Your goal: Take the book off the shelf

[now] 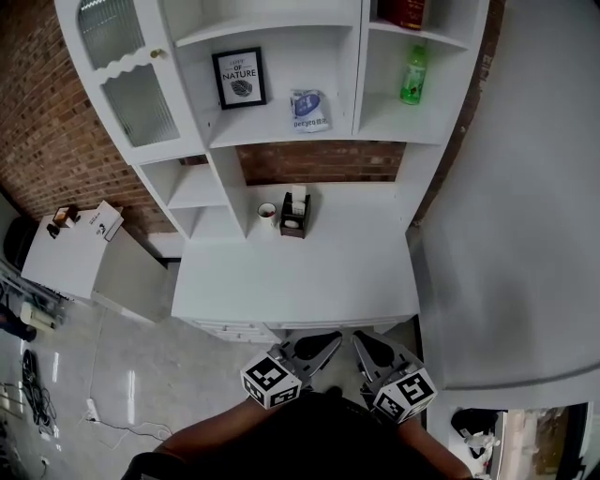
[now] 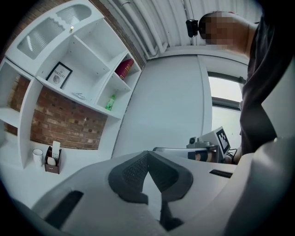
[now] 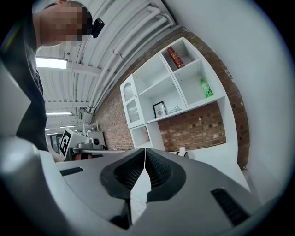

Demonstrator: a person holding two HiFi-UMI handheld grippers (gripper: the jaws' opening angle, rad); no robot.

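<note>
In the head view, we are holding both grippers low, well apart from the green bottle (image 1: 413,75). The red book (image 1: 405,11) is sitting in the shelf compartment directly above that bottle, cut off by the frame's top edge. We are judging the reach up as the risk: a gripper arriving with its jaws together could shove the book deeper, or clip the bottle below on the way. The left gripper (image 1: 317,345) and right gripper (image 1: 368,347) are touching nothing.

In the left gripper view, the book (image 2: 124,68) is showing above the bottle (image 2: 110,102), and the jaws are meeting tip to tip, holding nothing.

In the right gripper view, the book (image 3: 175,57) is leaning above the bottle (image 3: 205,87), far off. These jaws are likewise pressing together, empty.
</note>
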